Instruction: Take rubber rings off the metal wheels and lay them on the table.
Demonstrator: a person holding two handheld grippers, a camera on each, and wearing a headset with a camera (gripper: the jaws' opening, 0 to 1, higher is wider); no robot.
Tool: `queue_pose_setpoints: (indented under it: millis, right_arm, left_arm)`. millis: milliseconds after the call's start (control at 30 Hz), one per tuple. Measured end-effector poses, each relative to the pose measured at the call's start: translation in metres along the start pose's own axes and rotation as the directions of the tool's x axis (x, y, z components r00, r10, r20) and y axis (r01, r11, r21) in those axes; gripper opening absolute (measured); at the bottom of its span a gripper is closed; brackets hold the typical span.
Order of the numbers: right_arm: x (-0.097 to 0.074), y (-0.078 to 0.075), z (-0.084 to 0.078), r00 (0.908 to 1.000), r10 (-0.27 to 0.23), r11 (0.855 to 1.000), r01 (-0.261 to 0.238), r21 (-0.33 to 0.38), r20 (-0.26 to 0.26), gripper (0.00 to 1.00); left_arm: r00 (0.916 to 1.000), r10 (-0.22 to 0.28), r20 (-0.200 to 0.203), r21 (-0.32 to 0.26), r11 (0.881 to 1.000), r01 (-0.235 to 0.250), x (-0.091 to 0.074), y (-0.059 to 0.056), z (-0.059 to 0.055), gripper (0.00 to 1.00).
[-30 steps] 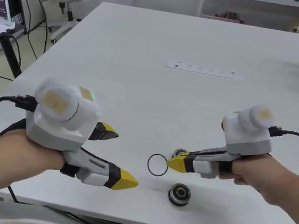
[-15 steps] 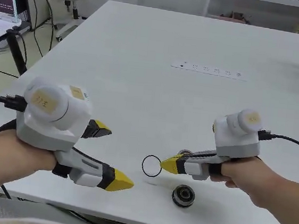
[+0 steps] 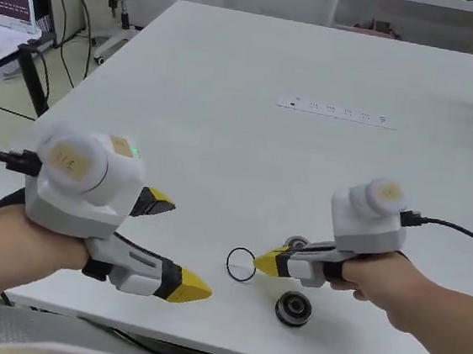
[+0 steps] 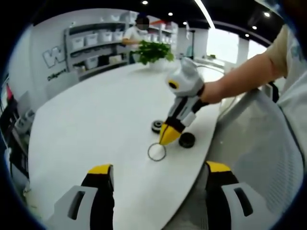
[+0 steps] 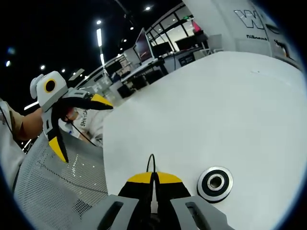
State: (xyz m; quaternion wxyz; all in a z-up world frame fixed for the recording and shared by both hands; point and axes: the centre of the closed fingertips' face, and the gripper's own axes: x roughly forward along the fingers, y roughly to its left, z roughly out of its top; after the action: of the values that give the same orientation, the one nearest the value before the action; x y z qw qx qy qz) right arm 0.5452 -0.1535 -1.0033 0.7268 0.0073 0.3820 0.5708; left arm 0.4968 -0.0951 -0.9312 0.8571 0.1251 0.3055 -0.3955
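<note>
Rubber ring (image 3: 241,265) is off, pinched in your right tool (image 3: 261,262) low over the worktop (image 3: 228,100), not yet laid down. Left tool (image 3: 187,248) spread, empty. Near wheel (image 3: 294,308), far wheel (image 3: 297,243) beside it: rings left, cannot tell.

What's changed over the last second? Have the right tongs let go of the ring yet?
Not yet. The right tongs, shut on the rubber ring, have eased it slightly leftwards, away from the near wheel. The rest of the shift is the view moving. The left tongs stay open over the near edge of the table. The near wheel and the far wheel lie where they were.
</note>
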Motion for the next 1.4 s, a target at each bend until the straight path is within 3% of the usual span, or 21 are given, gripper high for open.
queue_pose_setpoints:
  millis: [267, 767, 1033, 1400]
  right_arm:
    - [0.001, -0.001, -0.002, 0.9998, -0.018, 0.999, 0.018, -0.033, -0.013, 0.00]
    - [-0.001, 0.001, -0.007, 0.9985, -0.037, 0.997, 0.035, -0.074, -0.039, 0.13]
    - [-0.008, 0.006, -0.006, 0.9984, -0.033, 0.995, 0.029, -0.094, -0.046, 0.15]
    - [-0.026, 0.006, 0.001, 0.9996, -0.027, 0.995, 0.026, -0.097, -0.008, 0.18]
  left_arm:
    - [1.0000, 0.003, -0.001, -0.001, 1.000, -0.003, -0.002, -0.001, -0.001, 0.79]
    - [0.9999, -0.002, -0.014, 0.001, 1.000, 0.002, -0.004, -0.003, -0.004, 0.79]
    - [0.9998, -0.005, -0.018, 0.008, 1.000, 0.005, -0.003, -0.006, 0.000, 0.79]
    - [0.9997, -0.017, -0.020, 0.019, 1.000, 0.018, 0.002, -0.010, 0.006, 0.78]
